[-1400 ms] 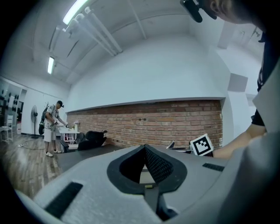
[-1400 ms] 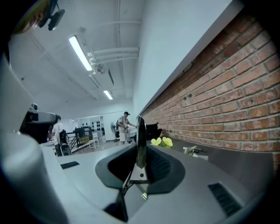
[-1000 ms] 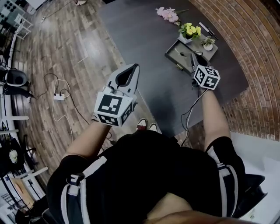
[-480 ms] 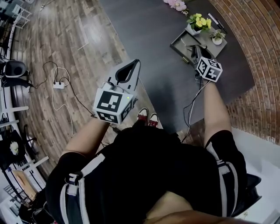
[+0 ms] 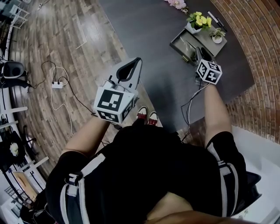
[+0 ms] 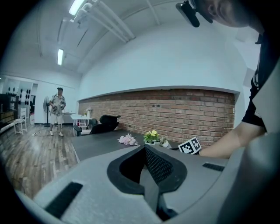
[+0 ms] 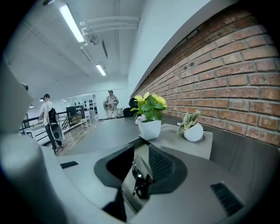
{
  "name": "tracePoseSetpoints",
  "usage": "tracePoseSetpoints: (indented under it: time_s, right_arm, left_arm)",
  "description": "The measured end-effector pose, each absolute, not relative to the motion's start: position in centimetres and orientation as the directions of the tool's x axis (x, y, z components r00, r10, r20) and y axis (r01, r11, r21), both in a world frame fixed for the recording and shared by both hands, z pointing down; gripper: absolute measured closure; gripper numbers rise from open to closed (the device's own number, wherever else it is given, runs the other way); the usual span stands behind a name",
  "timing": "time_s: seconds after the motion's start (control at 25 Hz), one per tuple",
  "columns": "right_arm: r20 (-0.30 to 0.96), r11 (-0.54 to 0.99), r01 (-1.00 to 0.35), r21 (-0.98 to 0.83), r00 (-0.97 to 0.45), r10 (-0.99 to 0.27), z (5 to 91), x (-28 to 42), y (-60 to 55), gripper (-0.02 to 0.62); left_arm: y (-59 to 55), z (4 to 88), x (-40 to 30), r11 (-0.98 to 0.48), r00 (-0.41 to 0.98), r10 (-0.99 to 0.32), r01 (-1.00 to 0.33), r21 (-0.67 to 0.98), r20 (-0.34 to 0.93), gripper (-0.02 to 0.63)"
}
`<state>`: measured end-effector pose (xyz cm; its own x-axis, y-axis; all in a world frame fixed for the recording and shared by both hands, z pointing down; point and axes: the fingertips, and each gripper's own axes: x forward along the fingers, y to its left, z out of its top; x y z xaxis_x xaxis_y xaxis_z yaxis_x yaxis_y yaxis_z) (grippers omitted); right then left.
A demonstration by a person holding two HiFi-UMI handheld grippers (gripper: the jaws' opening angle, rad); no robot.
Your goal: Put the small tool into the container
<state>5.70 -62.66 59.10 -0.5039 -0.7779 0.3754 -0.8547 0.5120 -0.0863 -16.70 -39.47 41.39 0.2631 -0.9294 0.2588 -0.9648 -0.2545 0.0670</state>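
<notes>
The container is a dark grey tray (image 5: 178,40) at the table's far right. My right gripper (image 5: 199,52) hovers over its near end. In the right gripper view the small tool (image 7: 141,177), dark metal, sits in the gap of my right gripper (image 7: 141,162). The jaws are opening and the pads stand off the tool. My left gripper (image 5: 137,62) is held up over the table's left edge. In the left gripper view its tips (image 6: 145,148) meet with nothing between them.
A yellow-flowered plant in a white pot (image 7: 149,117) and a small succulent (image 7: 192,129) stand on the tray's far side. A thin metal piece (image 5: 185,43) lies in the tray. Pink flowers (image 5: 176,4) lie beyond. A brick wall (image 5: 258,65) borders the right. Cables and a power strip (image 5: 57,85) lie on the floor.
My right gripper has moved forward from the tray's near edge to over the tray. The left gripper has hardly moved.
</notes>
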Motion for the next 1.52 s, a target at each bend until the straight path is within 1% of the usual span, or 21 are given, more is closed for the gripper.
tracePoseSetpoints:
  time_s: [0.24, 0.52, 0.6, 0.72, 0.76, 1.08, 1.52]
  right_arm:
    - [0.334, 0.486, -0.868, -0.099, -0.489, -0.806, 57.2, 7.0, -61.6, 0.49]
    - [0.227, 0.463, -0.877, -0.127, -0.481, -0.847, 52.1, 9.3, -59.0, 0.495]
    - [0.194, 0.46, -0.88, -0.122, -0.475, -0.858, 50.3, 10.0, -57.8, 0.519]
    - [0.143, 0.463, -0.881, -0.1, -0.473, -0.869, 47.3, 10.8, -55.6, 0.587]
    - [0.131, 0.47, -0.878, -0.092, -0.478, -0.868, 46.3, 10.9, -54.7, 0.597]
    - [0.032, 0.515, -0.856, -0.035, -0.516, -0.856, 39.6, 11.5, -48.2, 0.598]
    - [-0.105, 0.537, -0.843, -0.029, -0.532, -0.84, 33.1, 12.4, -40.6, 0.598]
  left_arm:
    - [-39.6, 40.7, -15.7, -0.291, 0.3, -0.924, -0.954, 0.072, 0.237, 0.598]
    - [-39.3, 39.7, -13.8, -0.351, 0.359, -0.911, -0.934, 0.075, 0.206, 0.598]
    - [-39.2, 39.3, -13.0, -0.37, 0.377, -0.906, -0.926, 0.075, 0.193, 0.598]
    - [-38.8, 38.6, -11.9, -0.4, 0.406, -0.897, -0.914, 0.067, 0.174, 0.598]
    - [-38.6, 38.3, -11.6, -0.409, 0.414, -0.895, -0.91, 0.063, 0.167, 0.598]
    - [-37.4, 35.5, -8.9, -0.471, 0.47, -0.876, -0.882, 0.017, 0.105, 0.598]
    - [-36.6, 32.7, -5.0, -0.538, 0.537, -0.843, -0.843, -0.015, 0.041, 0.598]
